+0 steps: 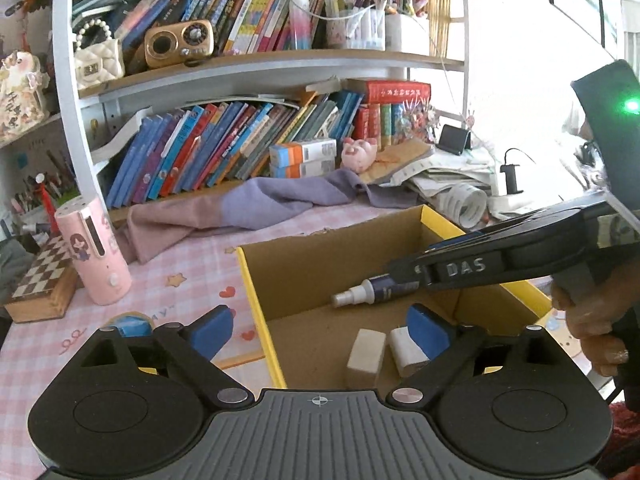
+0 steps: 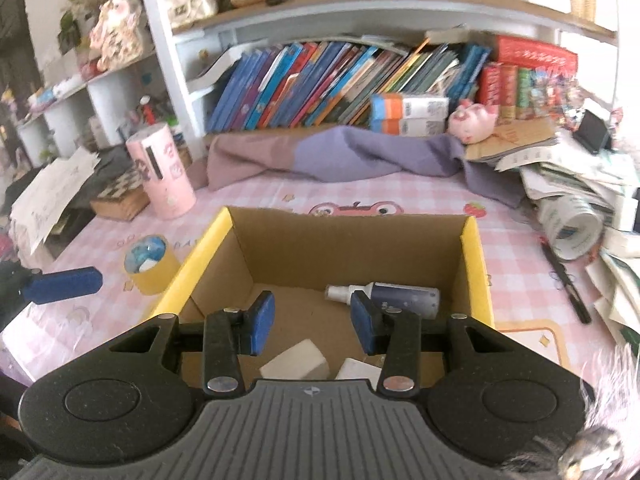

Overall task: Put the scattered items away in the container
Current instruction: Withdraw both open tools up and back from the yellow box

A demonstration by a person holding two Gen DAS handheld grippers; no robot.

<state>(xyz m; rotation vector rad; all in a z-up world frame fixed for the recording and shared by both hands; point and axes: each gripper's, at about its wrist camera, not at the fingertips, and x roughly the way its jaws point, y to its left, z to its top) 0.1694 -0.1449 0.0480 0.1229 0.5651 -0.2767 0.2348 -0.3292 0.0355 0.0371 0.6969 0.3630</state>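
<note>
The spray bottle (image 2: 388,298) lies on its side against the far wall of the cardboard box (image 2: 474,264), its long axis along that wall, nozzle toward the left wall. Two white blocks (image 2: 296,362) lie by the near wall. Left gripper (image 1: 320,328) spread wide and empty; right gripper (image 2: 312,320) parted, holding nothing.

One cardboard box (image 2: 474,264) w/ yellow rim, holding 1 spray bottle (image 2: 400,298) & 2 white blocks (image 1: 366,354) (image 1: 402,350); 1 tape roll (image 2: 150,266) on tablecloth; 1 pink cylinder (image 2: 166,170); 1 chessboard case (image 1: 40,280); 1 black pen (image 2: 568,286); 2 grippers (image 1: 320,330) (image 2: 312,320)
</note>
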